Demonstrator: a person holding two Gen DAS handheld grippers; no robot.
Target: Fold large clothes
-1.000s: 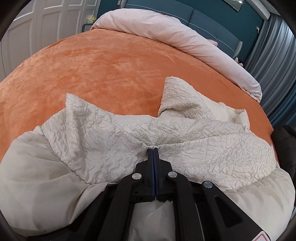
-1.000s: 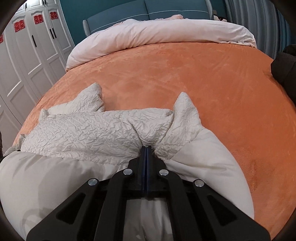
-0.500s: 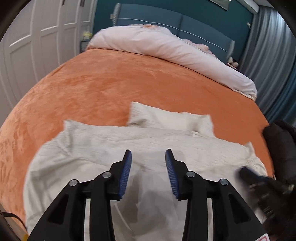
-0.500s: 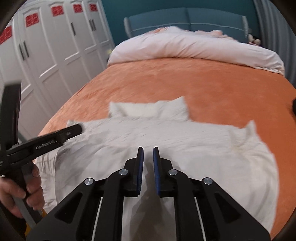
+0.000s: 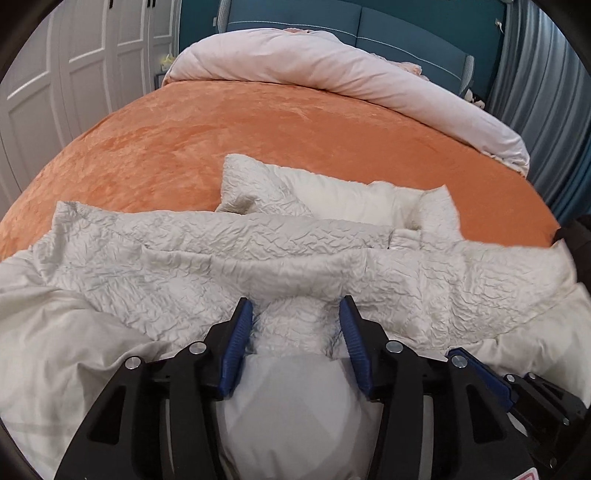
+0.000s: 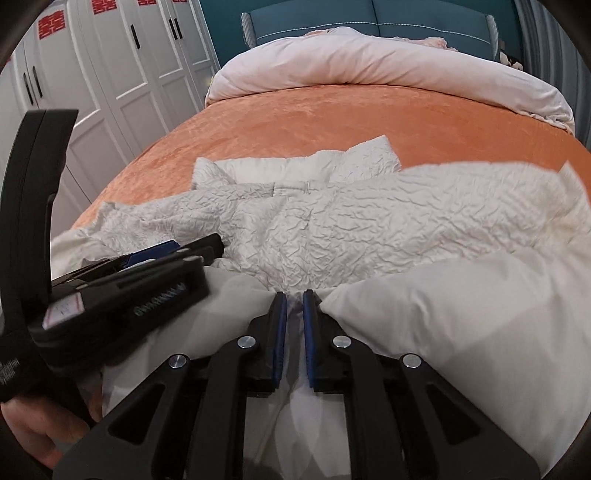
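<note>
Across the near edge of the bed point(image 5: 258, 122), a cream coat point(image 5: 295, 251) is lying spread out, its crinkled shell facing up and its smooth lining point(image 6: 461, 314) turning over along the near side. Its hood point(image 5: 332, 192) is pointing toward the far end of the bed, flat on the orange cover. The left gripper point(image 5: 295, 317) is hovering at the coat's near edge with its fingers point(image 5: 240, 332) spread wide, a bunched ridge of crinkled fabric sitting between them but not pinched. The right gripper point(image 6: 294, 314) is sitting low over the lining at the near edge, its fingers point(image 6: 280, 325) parted by a narrow gap; white fabric is showing in that gap, though whether the pads are touching it cannot be told. From the right wrist view, the left gripper point(image 6: 173, 251) is resting just beside it on the left, over the coat. A pale duvet point(image 6: 388, 66) is lying rolled along the far edge of the bed, against a teal headboard point(image 6: 369, 18). White wardrobes point(image 6: 129, 55) are standing along the bed's left side.
</note>
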